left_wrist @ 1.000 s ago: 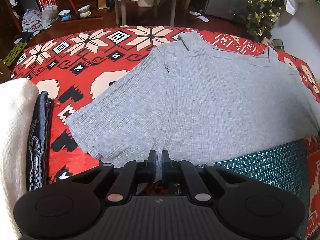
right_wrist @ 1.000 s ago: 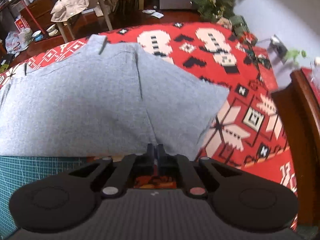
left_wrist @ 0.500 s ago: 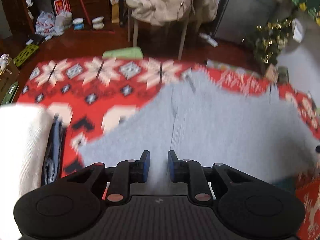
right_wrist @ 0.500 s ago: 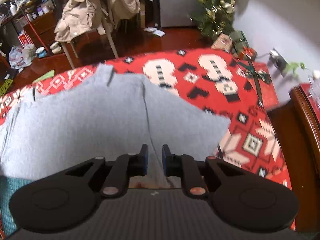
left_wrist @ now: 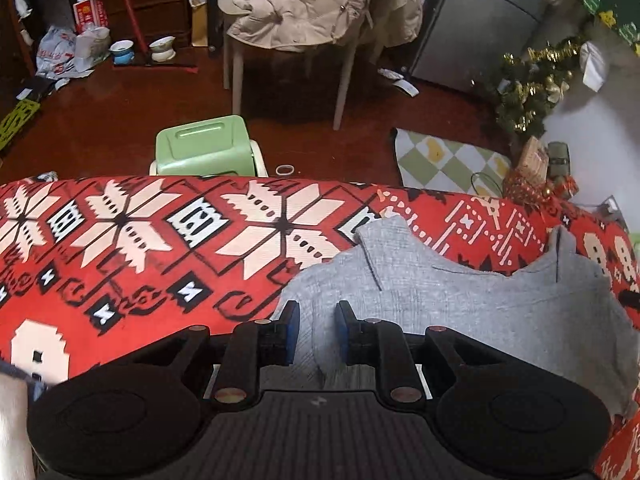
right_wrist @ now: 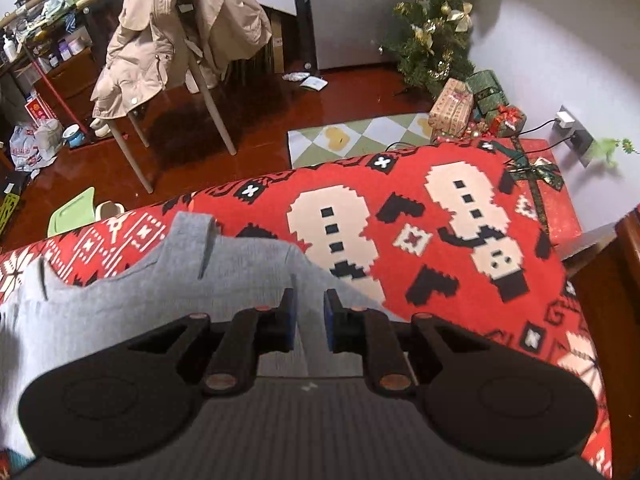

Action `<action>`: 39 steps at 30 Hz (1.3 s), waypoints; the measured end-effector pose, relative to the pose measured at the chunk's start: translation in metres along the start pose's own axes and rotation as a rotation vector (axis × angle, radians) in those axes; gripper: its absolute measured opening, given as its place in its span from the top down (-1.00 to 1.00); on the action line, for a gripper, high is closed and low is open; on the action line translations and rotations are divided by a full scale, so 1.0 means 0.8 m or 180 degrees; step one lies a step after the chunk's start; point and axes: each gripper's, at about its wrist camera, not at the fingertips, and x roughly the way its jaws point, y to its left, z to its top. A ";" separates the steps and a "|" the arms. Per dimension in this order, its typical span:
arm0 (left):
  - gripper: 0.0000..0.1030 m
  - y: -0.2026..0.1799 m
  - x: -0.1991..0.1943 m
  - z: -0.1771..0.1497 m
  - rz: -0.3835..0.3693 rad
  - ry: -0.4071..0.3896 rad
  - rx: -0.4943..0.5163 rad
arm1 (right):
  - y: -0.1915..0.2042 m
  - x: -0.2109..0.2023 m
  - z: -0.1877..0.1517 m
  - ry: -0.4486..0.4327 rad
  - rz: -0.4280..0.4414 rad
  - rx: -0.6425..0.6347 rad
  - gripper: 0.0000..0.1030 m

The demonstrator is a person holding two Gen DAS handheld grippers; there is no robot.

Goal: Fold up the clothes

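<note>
The left gripper [left_wrist: 315,322] has two black fingers with blue pads [left_wrist: 293,330]. There is a small gap between the pads. Grey cloth shows in the gap, but the pads do not press on it. The right gripper [right_wrist: 307,312] looks the same. Its blue pads [right_wrist: 329,326] stand a little apart, with grey cloth seen between them and nothing pinched.

The grey cloth is a grey shirt [left_wrist: 460,300]. It lies flat on a red blanket [left_wrist: 160,280] that has white snowflakes and black shapes on it. In the left view, the shirt sits to the right, and its top edge with two small raised corners points away from the gripper. In the right view, the grey shirt [right_wrist: 140,300] fills the left side, and the red blanket [right_wrist: 440,240] with big cream shapes is on the right.

Past the blanket is a dark red floor. A green stool [left_wrist: 204,148] stands just behind the blanket. Farther back, a tan coat [left_wrist: 320,0] hangs over a chair. A small Christmas tree [right_wrist: 436,28] stands near the wall, with wrapped gifts [right_wrist: 452,108] beside it. A checked mat [left_wrist: 448,160] lies on the floor. A red box [left_wrist: 90,16] on the far left has writing, but it is too small to read.
</note>
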 end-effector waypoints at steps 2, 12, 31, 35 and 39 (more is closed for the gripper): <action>0.63 -0.003 0.003 0.001 0.0004 0.0033 0.0030 | -0.001 0.016 0.004 0.0065 0.0002 0.0063 0.70; 0.63 0.000 0.013 0.000 -0.0007 0.0102 -0.0020 | 0.035 0.046 0.010 0.0247 0.0046 -0.0246 0.69; 0.91 -0.001 0.002 -0.008 0.0064 -0.0042 0.0140 | 0.024 0.014 0.003 -0.0094 -0.0265 -0.0080 0.94; 0.91 0.000 0.001 -0.009 0.0055 -0.0036 0.0121 | 0.026 0.015 0.003 -0.0073 -0.0144 -0.0059 0.92; 0.91 0.001 0.002 -0.009 0.0040 -0.0021 0.0072 | 0.030 0.026 -0.001 0.0052 -0.0104 -0.0079 0.68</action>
